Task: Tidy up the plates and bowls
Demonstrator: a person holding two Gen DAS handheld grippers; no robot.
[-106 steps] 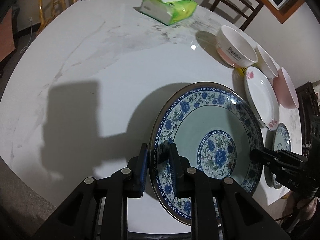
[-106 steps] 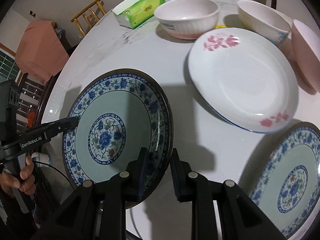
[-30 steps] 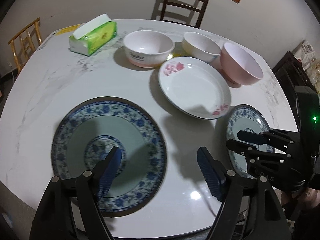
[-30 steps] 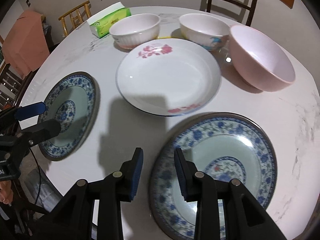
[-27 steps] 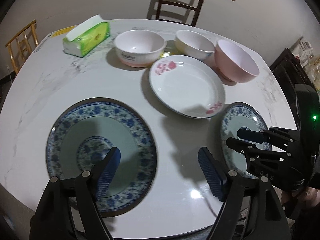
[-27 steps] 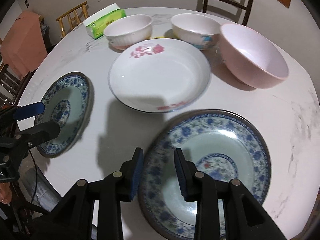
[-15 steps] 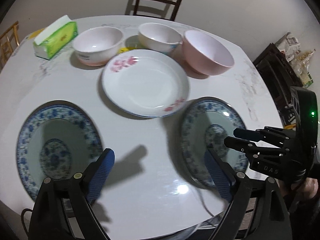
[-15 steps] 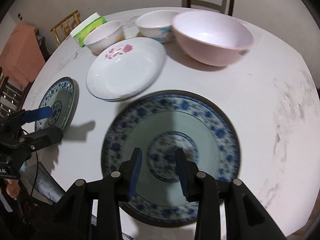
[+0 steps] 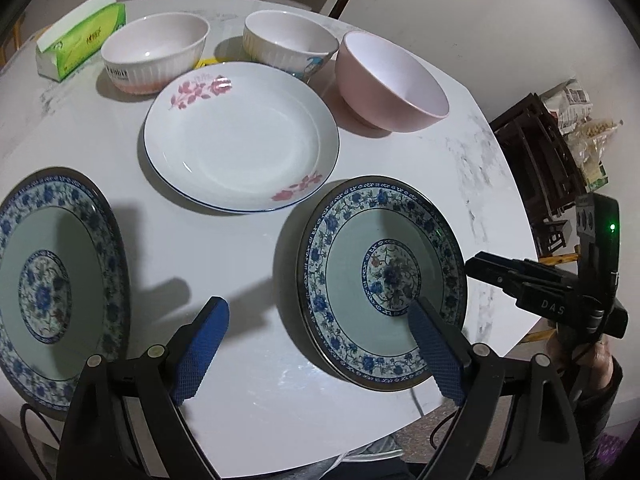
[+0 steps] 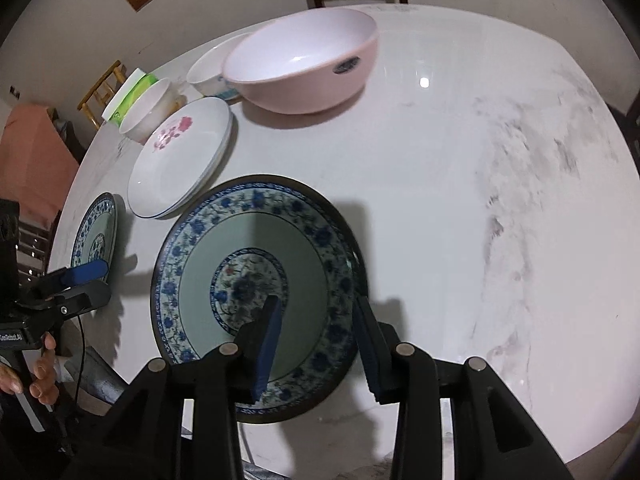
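Blue-and-white floral plate [image 10: 256, 292] lies flat at the table's near right edge, with the right gripper [image 10: 316, 344] now straddling its right rim, jaws apart, not clamped. The matching plate [image 9: 56, 292] has been released at near left; the left gripper [image 9: 320, 344] hangs wide open, empty. Judgement: stacking the pair comes next.

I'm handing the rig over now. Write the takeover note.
Left gripper: open, empty, above the table.
Right gripper: open, fingers straddling the near right rim of a blue plate, not clamped.
Second blue plate lies at the left edge. White floral plate sits mid-table, three bowls behind it: ribbed, cream, pink.
Done: nothing stacked.
Left: stack the plates, nest the bowls.
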